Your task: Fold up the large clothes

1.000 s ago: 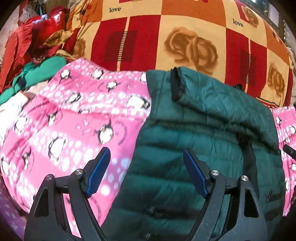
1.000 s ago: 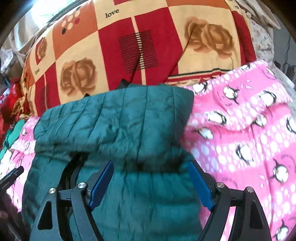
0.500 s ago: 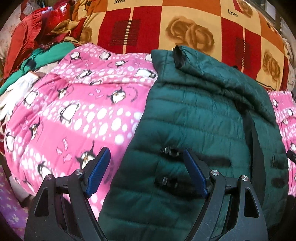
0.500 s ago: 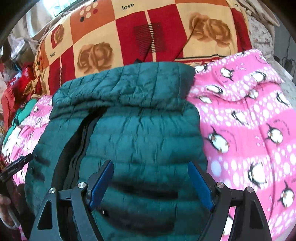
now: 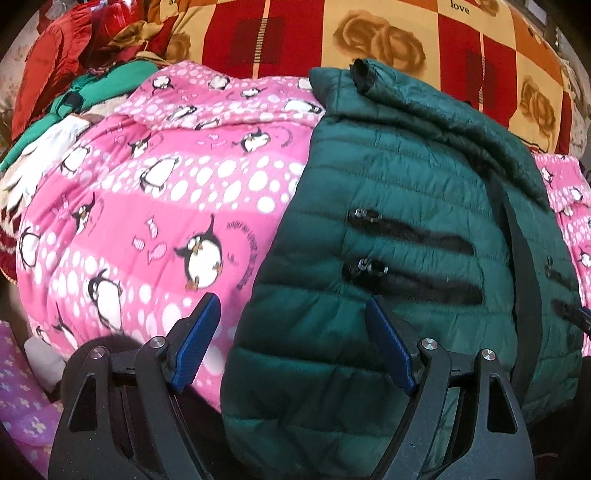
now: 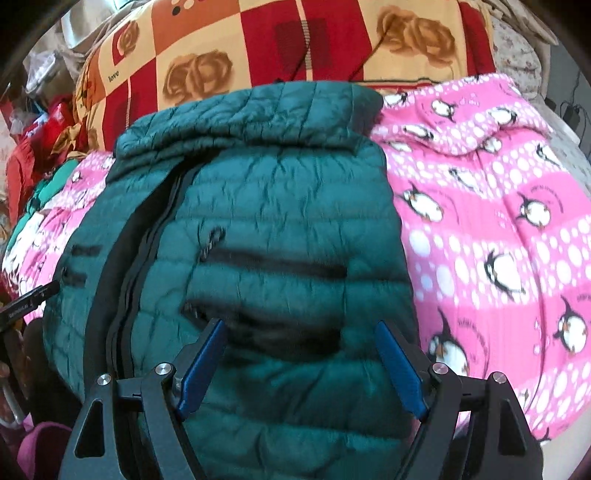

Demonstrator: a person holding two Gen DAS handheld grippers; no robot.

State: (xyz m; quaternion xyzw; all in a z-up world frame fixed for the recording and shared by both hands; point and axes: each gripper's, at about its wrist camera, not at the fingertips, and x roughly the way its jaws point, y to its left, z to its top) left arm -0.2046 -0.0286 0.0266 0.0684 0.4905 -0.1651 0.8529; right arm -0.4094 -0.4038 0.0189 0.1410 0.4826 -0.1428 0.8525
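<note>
A dark green quilted puffer jacket (image 5: 399,206) lies front-up on a pink penguin blanket (image 5: 159,206), its sleeves folded in across the top and its black zips showing. It also fills the right wrist view (image 6: 280,236). My left gripper (image 5: 293,343) is open and empty, over the jacket's lower left edge. My right gripper (image 6: 301,365) is open and empty, over the jacket's lower right half. The tip of the left gripper shows at the left edge of the right wrist view (image 6: 29,302).
A red, orange and cream quilt with rose prints (image 5: 369,33) is heaped behind the jacket. Red and green clothes (image 5: 74,74) are piled at the far left. The pink blanket (image 6: 498,229) spreads to the right of the jacket.
Both grippers have drawn back toward the jacket's lower hem, so more of its lower half and its pocket zips now show. Both stay open.
</note>
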